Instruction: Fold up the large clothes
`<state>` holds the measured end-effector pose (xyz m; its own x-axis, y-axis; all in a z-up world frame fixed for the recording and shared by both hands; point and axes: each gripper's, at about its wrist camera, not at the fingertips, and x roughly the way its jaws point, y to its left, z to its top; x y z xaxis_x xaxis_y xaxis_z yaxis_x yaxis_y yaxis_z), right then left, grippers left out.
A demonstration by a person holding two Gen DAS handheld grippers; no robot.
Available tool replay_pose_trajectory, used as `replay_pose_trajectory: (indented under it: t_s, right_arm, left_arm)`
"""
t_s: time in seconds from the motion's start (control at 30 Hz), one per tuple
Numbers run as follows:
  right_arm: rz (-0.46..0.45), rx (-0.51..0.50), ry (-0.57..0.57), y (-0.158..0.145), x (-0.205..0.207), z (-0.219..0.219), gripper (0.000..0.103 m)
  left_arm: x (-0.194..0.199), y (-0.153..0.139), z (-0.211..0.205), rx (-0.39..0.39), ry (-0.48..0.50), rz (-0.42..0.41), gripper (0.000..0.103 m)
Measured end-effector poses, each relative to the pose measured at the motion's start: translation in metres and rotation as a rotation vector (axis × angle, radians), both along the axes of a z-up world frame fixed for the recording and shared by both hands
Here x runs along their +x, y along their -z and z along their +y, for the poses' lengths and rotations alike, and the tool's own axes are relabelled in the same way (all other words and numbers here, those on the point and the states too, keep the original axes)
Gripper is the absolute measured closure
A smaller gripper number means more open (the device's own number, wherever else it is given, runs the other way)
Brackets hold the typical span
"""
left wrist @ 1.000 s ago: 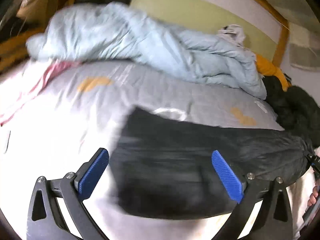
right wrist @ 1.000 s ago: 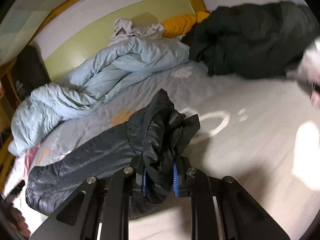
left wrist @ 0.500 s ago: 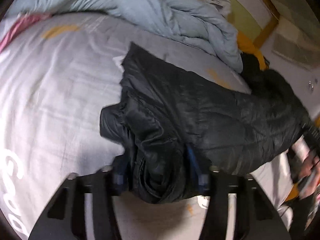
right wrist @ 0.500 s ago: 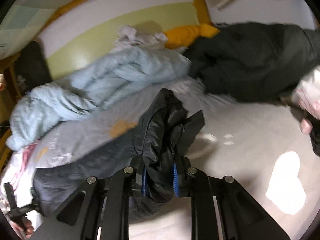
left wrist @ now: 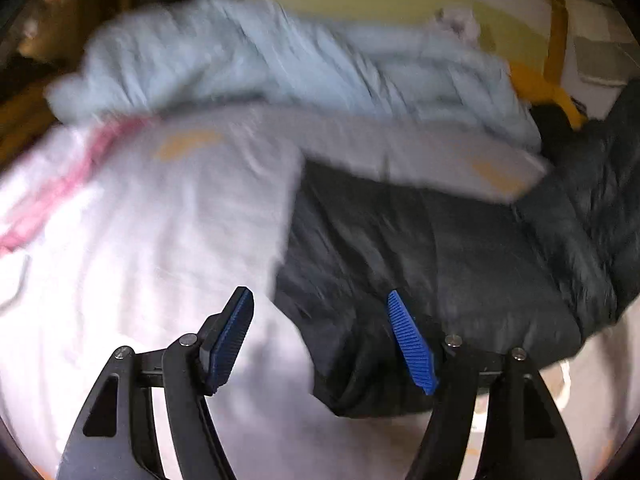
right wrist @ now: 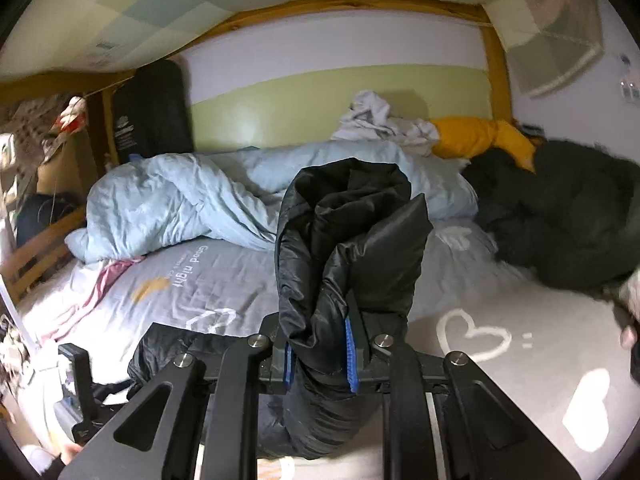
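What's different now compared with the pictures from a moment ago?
The left gripper, clamped on the black puffer jacket's bundled end half a second ago, has let go; its jaws are opening, with the jacket's edge between them but not pinched. The right gripper has lifted its end of the jacket higher above the bed sheet. Unchanged: the right gripper's grip, and the blue duvet.

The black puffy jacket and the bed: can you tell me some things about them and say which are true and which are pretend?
1. The right gripper pinches a bunch of the black puffy jacket. True.
2. The left gripper squeezes the jacket tight. False: its jaws are opening, pads off the fabric.
3. The crumpled duvet is red. False: light blue.
4. A white heart is printed on the grey bedsheet. True.
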<state>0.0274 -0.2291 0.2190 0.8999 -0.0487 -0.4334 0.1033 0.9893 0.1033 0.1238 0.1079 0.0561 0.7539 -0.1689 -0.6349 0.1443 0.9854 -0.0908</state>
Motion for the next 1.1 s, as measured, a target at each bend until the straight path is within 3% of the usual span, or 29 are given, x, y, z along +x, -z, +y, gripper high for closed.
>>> replay_pose_trajectory:
  t_s: [0.1,0.17,0.3,0.4,0.5,0.53,0.6,0.67,0.73,0.87,1.0,1.1]
  right_arm:
    - [0.014,0.022,0.037,0.013,-0.009,-0.026,0.083]
    - [0.031,0.043,0.062,0.024,-0.013,-0.045,0.083]
    - [0.059,0.088,0.076,0.045,-0.015,-0.075,0.083]
    - [0.075,0.099,0.084,0.055,-0.016,-0.091,0.083]
    - [0.075,0.114,0.075,0.061,-0.019,-0.103,0.083]
    - [0.075,0.115,0.073,0.063,-0.018,-0.105,0.083]
    - [0.075,0.111,0.069,0.067,-0.018,-0.11,0.083]
    - [0.074,0.116,0.067,0.069,-0.017,-0.112,0.083]
    - [0.076,0.124,0.059,0.069,-0.016,-0.113,0.083]
    - [0.088,0.13,0.034,0.071,-0.01,-0.111,0.083]
    - [0.078,0.194,-0.025,0.062,-0.002,-0.106,0.083]
    - [0.067,0.188,-0.064,0.046,0.005,-0.093,0.082]
  left_arm:
    - [-0.02,-0.032,-0.005,-0.035,0.043,-0.126,0.035]
    - [-0.026,-0.05,-0.023,-0.084,0.132,-0.148,0.035]
    - [-0.018,-0.059,-0.088,-0.206,0.329,0.002,0.044]
    - [-0.003,-0.053,-0.138,-0.27,0.371,0.117,0.033]
    - [0.016,-0.048,-0.181,-0.167,0.302,0.128,0.034]
    - [0.025,-0.041,-0.19,-0.164,0.298,0.152,0.034]
    - [0.046,-0.025,-0.209,-0.128,0.289,0.218,0.036]
    - [0.064,0.004,-0.226,-0.003,0.235,0.326,0.037]
    - [0.074,0.029,-0.233,0.013,0.222,0.413,0.035]
    - [0.063,0.04,-0.243,0.083,0.234,0.358,0.033]
    - [0.065,0.043,-0.238,0.044,0.238,0.359,0.033]
    - [0.065,0.037,-0.236,0.004,0.251,0.325,0.037]
